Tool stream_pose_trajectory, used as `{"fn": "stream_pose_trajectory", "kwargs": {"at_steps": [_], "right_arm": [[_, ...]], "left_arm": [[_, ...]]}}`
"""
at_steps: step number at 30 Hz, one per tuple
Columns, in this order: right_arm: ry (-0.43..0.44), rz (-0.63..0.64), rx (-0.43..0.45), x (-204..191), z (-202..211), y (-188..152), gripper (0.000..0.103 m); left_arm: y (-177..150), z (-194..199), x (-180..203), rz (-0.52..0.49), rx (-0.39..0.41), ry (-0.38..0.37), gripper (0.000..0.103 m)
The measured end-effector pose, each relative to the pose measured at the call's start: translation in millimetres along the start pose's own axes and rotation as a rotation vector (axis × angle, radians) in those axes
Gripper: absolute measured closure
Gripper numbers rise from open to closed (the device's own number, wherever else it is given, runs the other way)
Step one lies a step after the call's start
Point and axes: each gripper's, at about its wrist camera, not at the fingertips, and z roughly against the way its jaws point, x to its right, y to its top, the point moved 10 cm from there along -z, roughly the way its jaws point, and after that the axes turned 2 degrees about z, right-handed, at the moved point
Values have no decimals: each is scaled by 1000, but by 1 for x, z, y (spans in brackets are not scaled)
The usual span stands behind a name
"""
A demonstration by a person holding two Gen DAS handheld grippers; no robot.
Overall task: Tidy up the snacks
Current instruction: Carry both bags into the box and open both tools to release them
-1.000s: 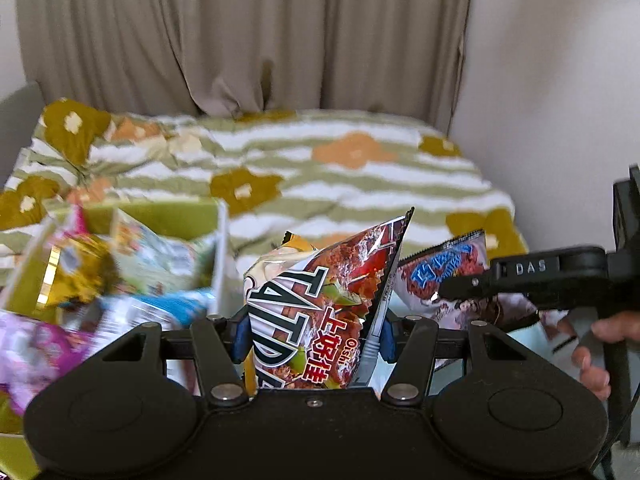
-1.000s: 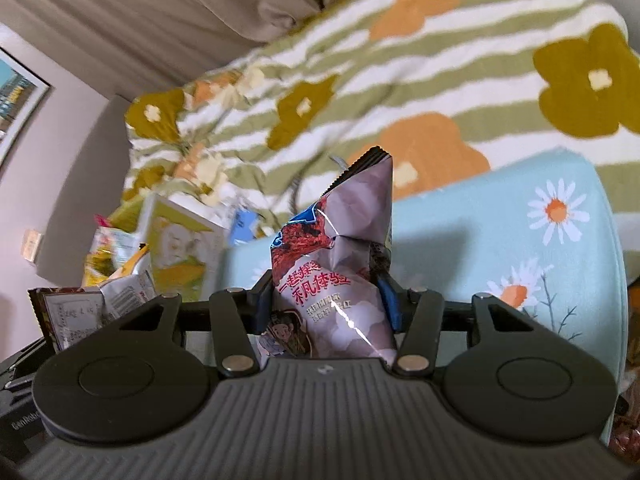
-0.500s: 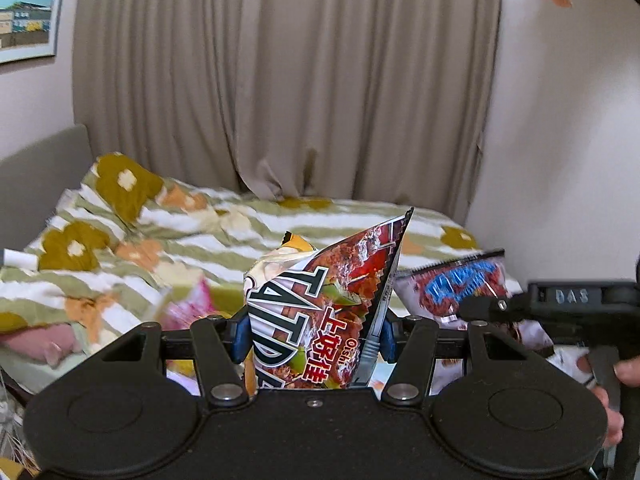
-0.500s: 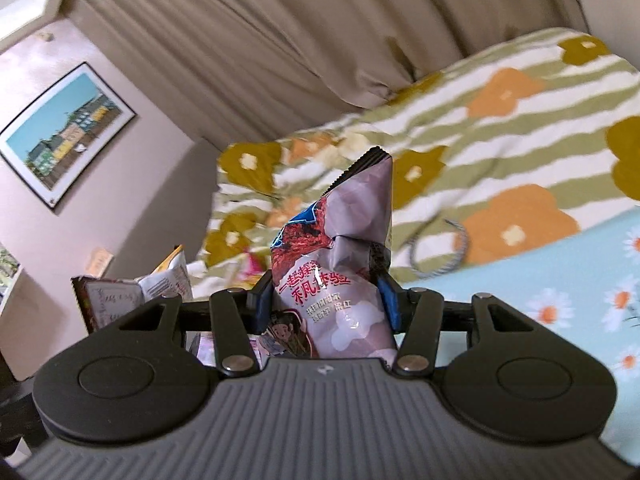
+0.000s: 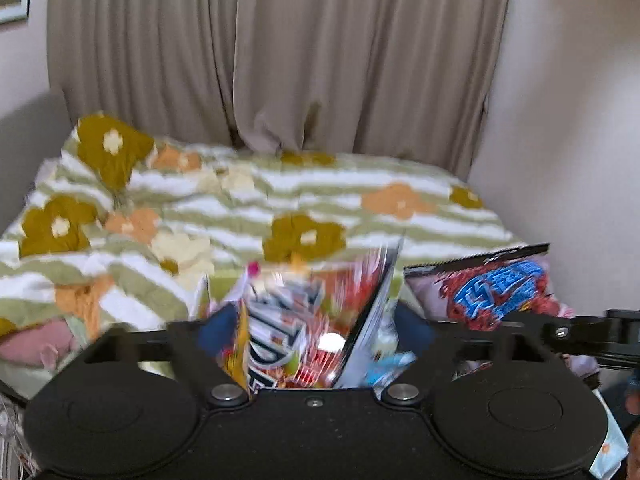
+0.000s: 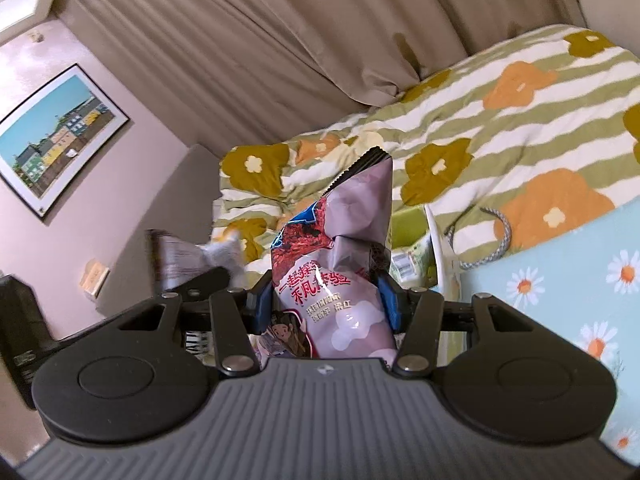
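A red snack bag (image 5: 312,320) with large black letters stands blurred between the fingers of my left gripper (image 5: 316,332). Its jaws are opening, and the blue pads (image 5: 216,332) stand clear of the bag on both sides. Just behind it shows the white-rimmed green box (image 5: 218,280). My right gripper (image 6: 326,300) is shut on a lilac snack bag (image 6: 340,248) with red print, held upright above that green box (image 6: 408,228). In the left wrist view the same lilac bag (image 5: 492,288) hangs at the right. The red bag's back (image 6: 188,256) blurs at the left of the right wrist view.
A striped flower blanket (image 5: 240,200) covers the bed behind, with beige curtains (image 5: 320,60) beyond it. A light-blue daisy cloth (image 6: 560,280) lies at the right, a grey cord (image 6: 496,240) on its edge. A framed picture (image 6: 52,140) hangs on the left wall.
My left gripper's jaws have sprung apart and the red bag, gripped before, now sits loose and blurred between them. The right gripper still holds the lilac bag and has come over the green box.
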Motion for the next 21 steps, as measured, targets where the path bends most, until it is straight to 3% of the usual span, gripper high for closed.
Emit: {"fn": "stream_pose_trajectory", "kwargs": {"at_steps": [9, 18, 19, 20, 21], "right_arm": [[-71, -5, -32, 5, -11, -16, 36], [-12, 42, -39, -18, -15, -17, 33], [1, 45, -47, -21, -18, -19, 28], [12, 42, -56, -22, -21, -23, 10], [13, 35, -63, -22, -24, -26, 0]], "left_arm": [[-33, 16, -22, 35, -21, -4, 1], [-30, 48, -44, 67, 32, 46, 0], [-32, 50, -46, 74, 33, 48, 0], [-32, 50, -48, 79, 33, 48, 0], [-34, 52, -50, 82, 32, 50, 0]]}}
